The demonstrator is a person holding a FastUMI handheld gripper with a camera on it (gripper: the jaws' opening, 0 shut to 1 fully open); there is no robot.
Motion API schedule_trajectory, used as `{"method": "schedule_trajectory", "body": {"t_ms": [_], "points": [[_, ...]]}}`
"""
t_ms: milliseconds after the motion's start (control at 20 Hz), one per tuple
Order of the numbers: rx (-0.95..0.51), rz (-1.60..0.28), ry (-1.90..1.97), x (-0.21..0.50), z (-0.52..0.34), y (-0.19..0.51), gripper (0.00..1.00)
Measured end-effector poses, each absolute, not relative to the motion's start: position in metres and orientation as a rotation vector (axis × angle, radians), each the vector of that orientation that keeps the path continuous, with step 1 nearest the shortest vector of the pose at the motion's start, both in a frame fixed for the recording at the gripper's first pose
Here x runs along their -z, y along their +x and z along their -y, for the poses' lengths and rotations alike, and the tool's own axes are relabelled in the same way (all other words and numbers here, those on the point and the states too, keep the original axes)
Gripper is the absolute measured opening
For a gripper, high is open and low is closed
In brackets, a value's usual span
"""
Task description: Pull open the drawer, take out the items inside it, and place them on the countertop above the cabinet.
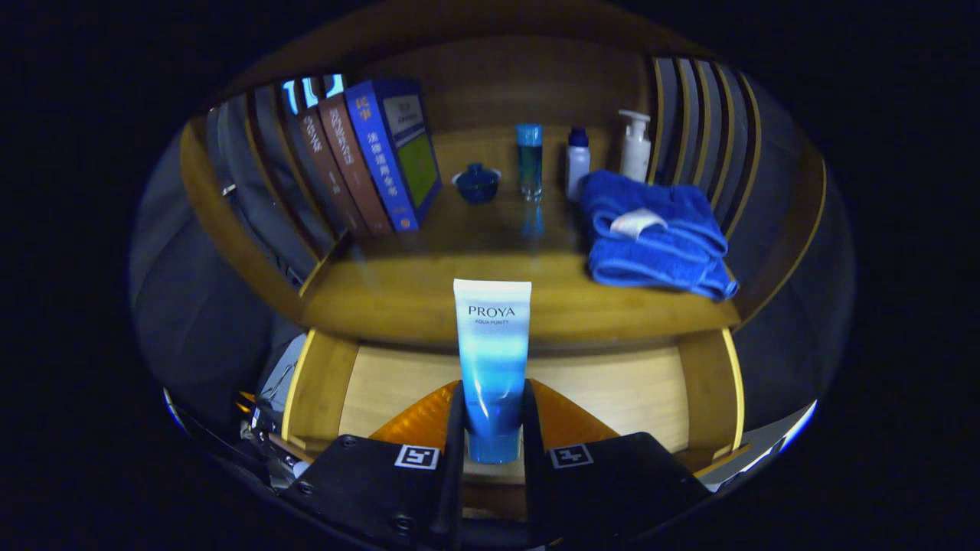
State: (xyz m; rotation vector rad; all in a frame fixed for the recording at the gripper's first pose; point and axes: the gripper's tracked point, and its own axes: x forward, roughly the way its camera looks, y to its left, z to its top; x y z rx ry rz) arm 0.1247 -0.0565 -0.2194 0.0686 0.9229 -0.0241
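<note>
Gripper (494,428) at the bottom centre of the frame clamps a tube (491,360) by its lower end, both fingers pressing its sides, the tube upright over the open drawer (612,390). Beyond, mid-frame, the countertop (429,291) carries books (375,161) at upper left, a lidded cup (477,184), three bottles (578,157) and a folded towel (651,233) at right

Glossy plastic tube (491,360); smooth, lightly glossy wooden countertop (398,287); soft terry-cloth towel (654,233); pale matt wooden drawer (612,390).
</note>
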Motion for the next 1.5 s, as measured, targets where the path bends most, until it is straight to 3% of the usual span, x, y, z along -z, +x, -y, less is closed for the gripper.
{"method": "schedule_trajectory", "body": {"t_ms": [350,750,1050,1500], "points": [[0.065,-0.949,0.064,0.251,0.072,0.229,0.38],[0.074,-0.972,0.063,0.28,0.073,0.268,0.4],[0.054,-0.919,0.073,0.264,0.071,0.264,1.0],[-0.011,-0.655,0.066,0.175,0.045,0.167,1.0]]}}
